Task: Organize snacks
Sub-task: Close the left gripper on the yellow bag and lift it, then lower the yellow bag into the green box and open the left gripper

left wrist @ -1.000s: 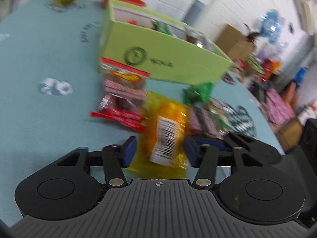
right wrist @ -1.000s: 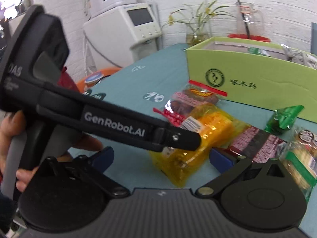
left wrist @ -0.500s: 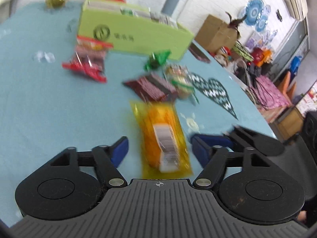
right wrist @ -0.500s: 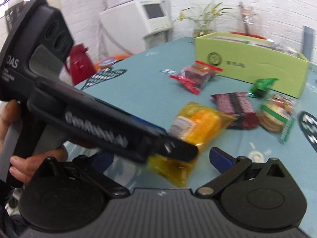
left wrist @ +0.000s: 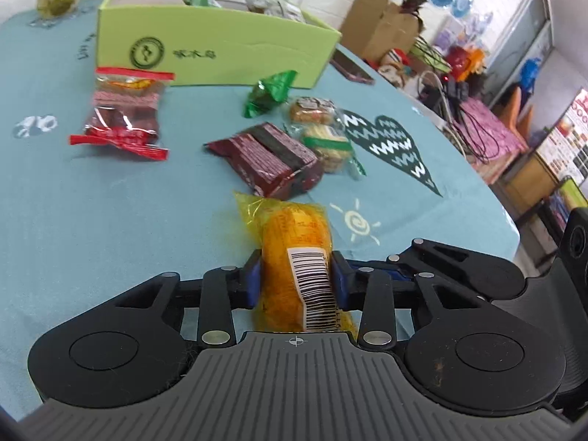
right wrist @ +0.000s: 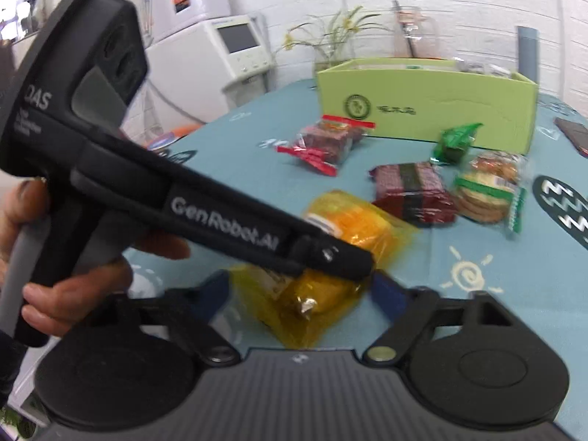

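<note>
The left gripper (left wrist: pixel 296 281) has just clamped its blue pads on the orange snack cake in its clear yellow plastic wrapper (left wrist: pixel 294 268), where half a second earlier the same jaws stood apart with the packet lying loose between them. The packet now sits squeezed between the pads, its barcode label facing up and its crimped tail pointing away from the tool over the teal tablecloth (left wrist: pixel 110 220). In the right wrist view the right gripper (right wrist: pixel 297 290) has its jaws closing from full width around the near end of the same packet, but the pads do not yet press on it. Ahead of both tools lie the other snacks: a dark red wafer pack (left wrist: pixel 268 160), a clear pack of round biscuits (left wrist: pixel 323 136), a small green foil sweet (left wrist: pixel 270 92) and a red-edged clear bag of dark cakes (left wrist: pixel 123 117). Beyond them stands the lime-green cardboard box (left wrist: pixel 220 55), already holding some packets. The secured grip suggests the orange packet is ready to be carried to that box.
</note>
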### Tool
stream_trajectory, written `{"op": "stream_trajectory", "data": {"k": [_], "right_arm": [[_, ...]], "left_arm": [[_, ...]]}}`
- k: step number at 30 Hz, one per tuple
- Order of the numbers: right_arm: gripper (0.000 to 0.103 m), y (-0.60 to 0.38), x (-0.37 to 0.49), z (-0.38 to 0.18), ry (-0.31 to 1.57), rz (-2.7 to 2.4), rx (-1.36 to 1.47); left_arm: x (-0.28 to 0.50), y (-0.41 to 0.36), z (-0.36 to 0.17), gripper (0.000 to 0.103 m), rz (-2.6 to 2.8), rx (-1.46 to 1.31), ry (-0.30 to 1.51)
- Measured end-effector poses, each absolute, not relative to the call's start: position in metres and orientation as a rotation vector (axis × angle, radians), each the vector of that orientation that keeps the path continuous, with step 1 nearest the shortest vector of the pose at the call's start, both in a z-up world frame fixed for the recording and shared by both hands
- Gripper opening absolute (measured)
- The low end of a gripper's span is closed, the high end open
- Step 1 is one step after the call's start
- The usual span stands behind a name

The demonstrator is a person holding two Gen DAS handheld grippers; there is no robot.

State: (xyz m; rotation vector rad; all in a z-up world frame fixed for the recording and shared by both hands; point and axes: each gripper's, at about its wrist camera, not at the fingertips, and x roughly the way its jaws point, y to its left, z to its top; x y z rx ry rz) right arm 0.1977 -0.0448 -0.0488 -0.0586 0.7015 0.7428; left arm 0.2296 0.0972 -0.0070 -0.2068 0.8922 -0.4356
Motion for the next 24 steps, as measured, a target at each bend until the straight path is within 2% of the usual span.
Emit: {"op": "stream_trajectory", "data": {"k": [6,11,15,19,22,24], "right_arm": [[0.081,-0.037,0.228,-0.010,0.612,0.805,-0.031],[0.081,-0.004,0.301,0.031,0.505,0.802,-0.105],[0.082,0.027,0.382,0.054,0.491,0.799,-0.128],[0.081,0.044,0.465,0.045,0.579,0.808,-0.146],[0.081,0.057,0.499,0.018,0.673,0.810,-0.170],[0.081,0.061,0.504,0.001,0.705,0.828,-0.181]], "left_arm": [[0.245,0.120,0.033,0.015,-0.400,-0.298,0.775],[0.322,0.141,0.077,0.016,-0.360,-0.318,0.669],[0.403,0.161,0.102,0.016,-0.323,-0.308,0.634],[0.474,0.183,0.086,0.016,-0.291,-0.348,0.694],[0.503,0.194,0.052,0.016,-0.254,-0.374,0.775],[0.501,0.187,0.042,0.021,-0.233,-0.285,0.739]]}}
